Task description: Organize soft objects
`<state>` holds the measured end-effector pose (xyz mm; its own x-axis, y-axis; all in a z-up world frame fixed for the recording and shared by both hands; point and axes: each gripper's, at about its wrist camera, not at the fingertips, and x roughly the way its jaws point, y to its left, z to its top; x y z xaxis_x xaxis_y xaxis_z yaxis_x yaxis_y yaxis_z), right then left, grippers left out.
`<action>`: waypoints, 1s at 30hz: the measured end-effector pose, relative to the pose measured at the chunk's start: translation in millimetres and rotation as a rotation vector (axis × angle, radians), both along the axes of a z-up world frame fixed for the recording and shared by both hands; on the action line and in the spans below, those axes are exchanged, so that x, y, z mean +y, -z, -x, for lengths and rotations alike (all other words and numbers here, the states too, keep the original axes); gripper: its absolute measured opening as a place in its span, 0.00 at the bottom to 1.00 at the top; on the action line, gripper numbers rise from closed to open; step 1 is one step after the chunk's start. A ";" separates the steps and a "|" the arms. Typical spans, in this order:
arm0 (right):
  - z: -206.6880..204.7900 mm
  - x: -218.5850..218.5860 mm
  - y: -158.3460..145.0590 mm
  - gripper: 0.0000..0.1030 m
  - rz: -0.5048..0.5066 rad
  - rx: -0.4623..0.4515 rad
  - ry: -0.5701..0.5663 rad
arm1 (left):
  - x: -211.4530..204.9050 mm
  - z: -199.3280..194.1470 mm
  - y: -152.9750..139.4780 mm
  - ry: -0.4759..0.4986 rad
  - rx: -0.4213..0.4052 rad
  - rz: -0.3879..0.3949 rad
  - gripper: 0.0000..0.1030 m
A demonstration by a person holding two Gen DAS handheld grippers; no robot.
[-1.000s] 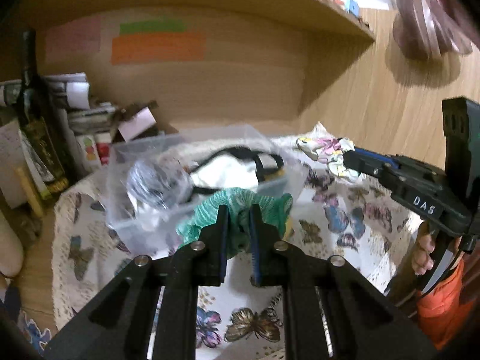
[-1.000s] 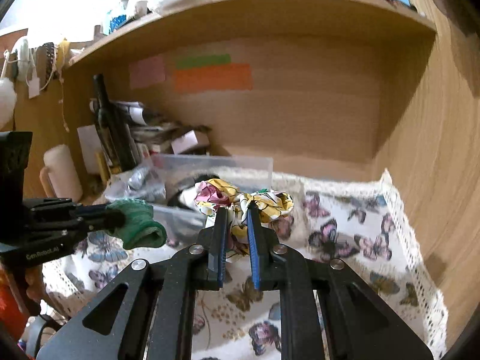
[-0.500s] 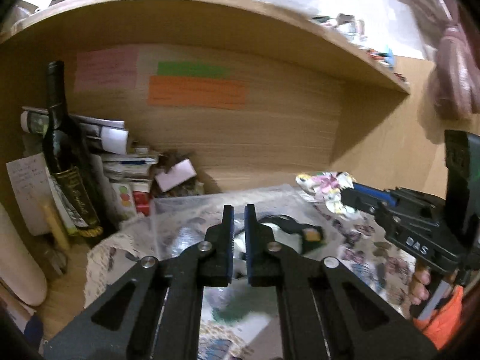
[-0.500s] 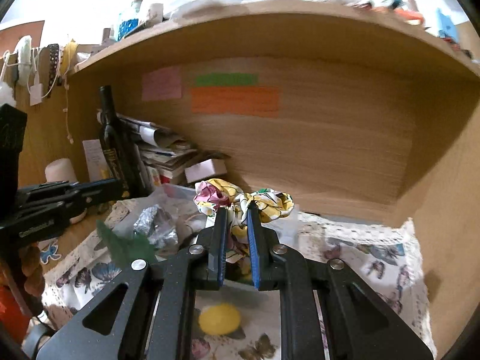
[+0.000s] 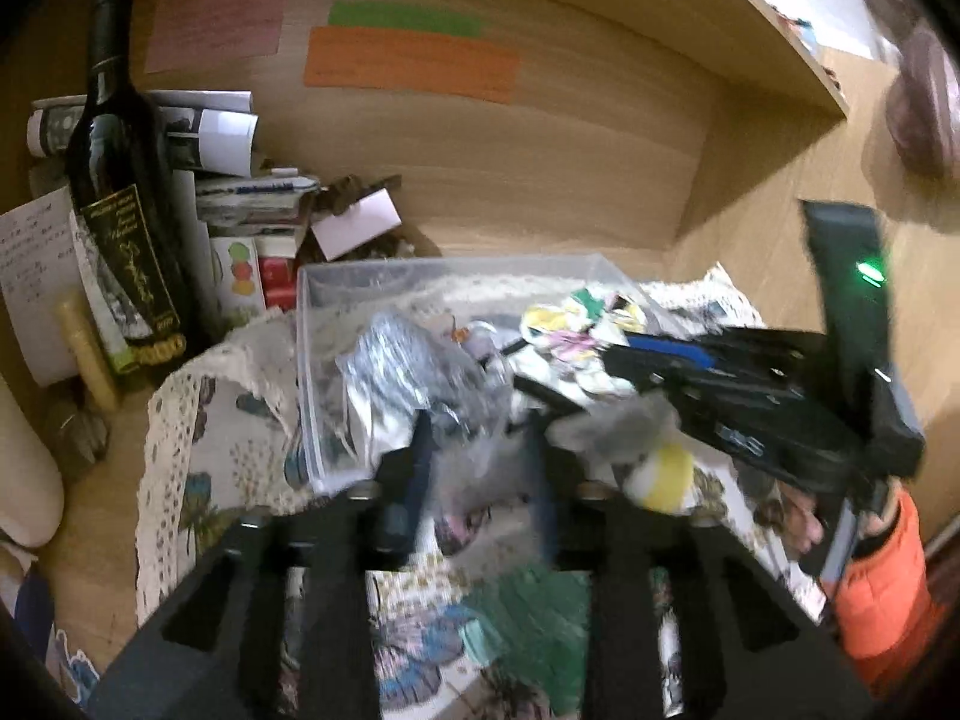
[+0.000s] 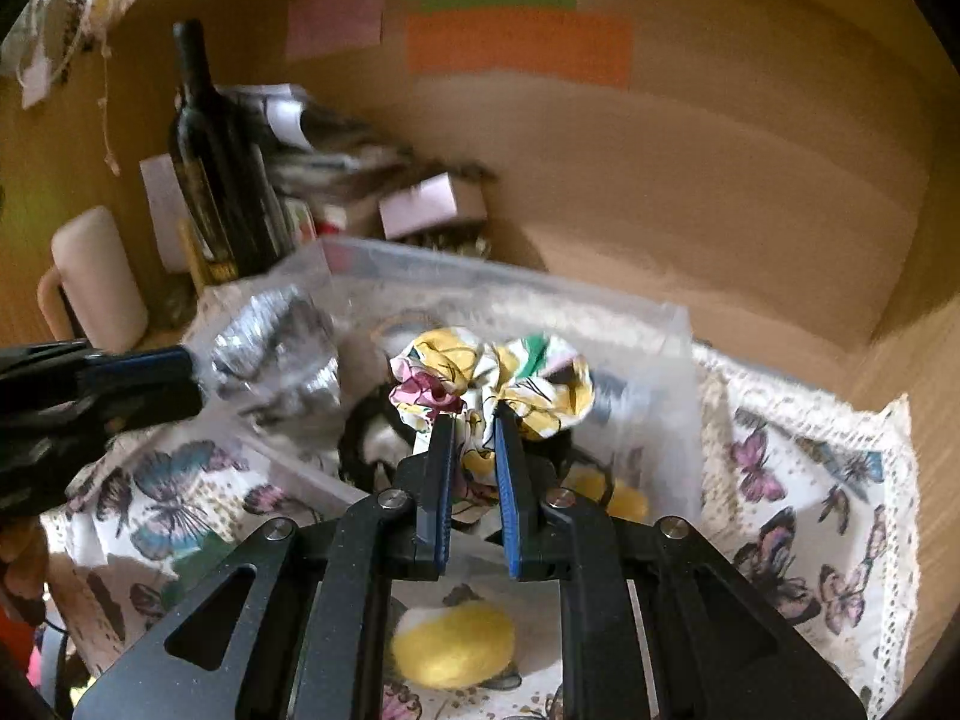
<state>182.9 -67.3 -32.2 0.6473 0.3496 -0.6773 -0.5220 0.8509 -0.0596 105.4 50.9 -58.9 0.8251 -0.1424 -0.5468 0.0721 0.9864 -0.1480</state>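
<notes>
My right gripper is shut on a floral scrunchie and holds it over the clear plastic box. The scrunchie also shows in the left wrist view. My left gripper is open and empty, its blurred jaws wide apart before the box. A green scrunchie lies on the butterfly cloth beneath my left gripper. A silver scrunchie lies inside the box. A yellow soft ball lies on the cloth below my right gripper.
A dark wine bottle, papers and small boxes crowd the back left corner. A cream roll stands at the left. The wooden shelf wall closes the back, with coloured notes on it.
The green scrunchie left my left gripper and now lies on the cloth; the left jaws opened. My right gripper carried the floral scrunchie forward over the box.
</notes>
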 end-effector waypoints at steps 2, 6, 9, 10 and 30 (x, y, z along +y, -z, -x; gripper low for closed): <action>-4.1 1.1 6.2 0.12 0.017 0.020 0.003 | -4.3 8.0 2.5 0.011 0.003 0.001 0.64; -4.0 1.0 5.7 0.14 0.017 0.018 0.015 | -16.9 14.1 15.1 0.046 0.054 -0.003 0.86; 2.8 1.3 3.4 0.24 0.023 -0.008 0.029 | -27.6 9.7 27.8 0.073 0.110 -0.029 0.87; 4.1 0.9 2.8 0.30 0.022 -0.011 0.030 | -31.7 8.2 32.2 0.082 0.130 -0.041 0.87; 62.0 -31.2 -12.4 0.57 -0.009 -0.094 0.045 | -36.0 22.8 26.7 0.129 0.121 -0.031 0.27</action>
